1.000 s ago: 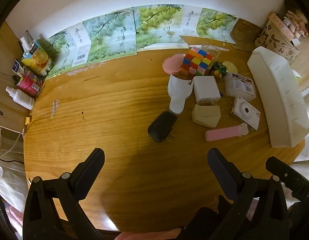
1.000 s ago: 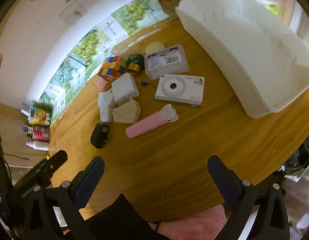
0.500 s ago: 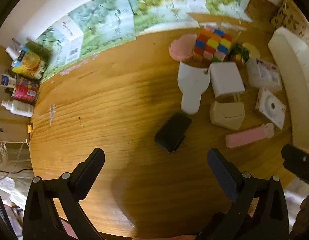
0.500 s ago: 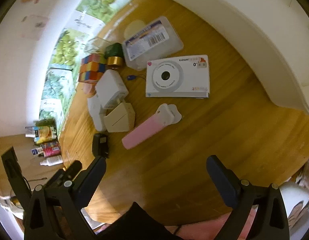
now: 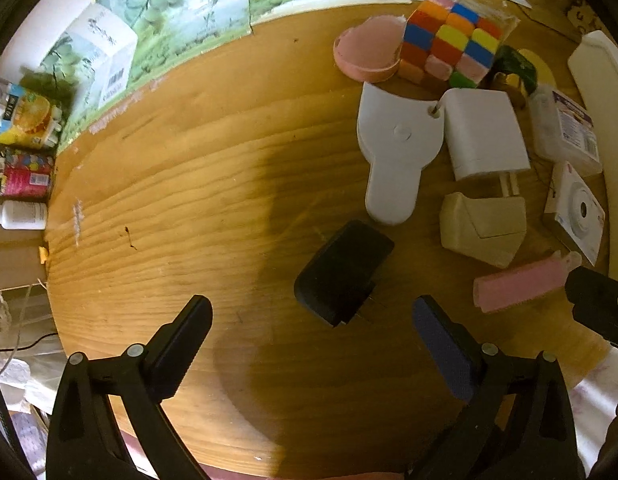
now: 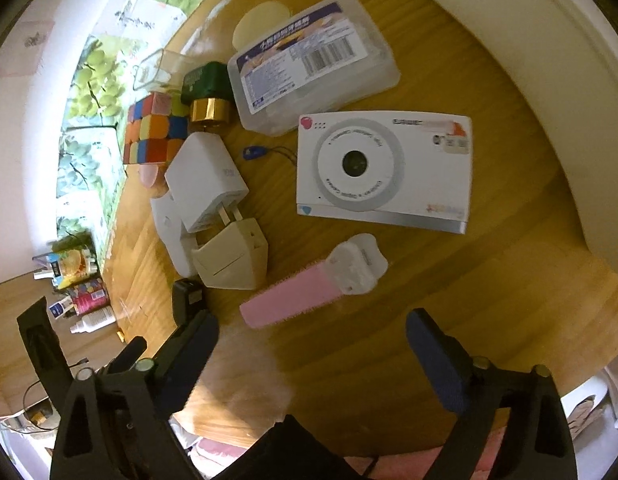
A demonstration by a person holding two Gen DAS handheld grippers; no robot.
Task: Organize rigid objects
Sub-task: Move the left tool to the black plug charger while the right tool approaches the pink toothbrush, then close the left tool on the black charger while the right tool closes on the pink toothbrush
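Barcode on clear plastic box (image 6: 313,68) label — small print around it too fine to read. Just below box, white toy camera (image 6: 383,168) — ring lettering and top-edge print blurred, unreadable. Second barcode on carton (image 5: 109,60) at wall.

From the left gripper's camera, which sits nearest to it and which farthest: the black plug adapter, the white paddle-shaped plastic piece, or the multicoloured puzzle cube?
1. Black plug adapter, just ahead of the left gripper.
2. White paddle-shaped plastic piece, beyond it, slightly right.
3. Multicoloured puzzle cube, at the far edge, right.
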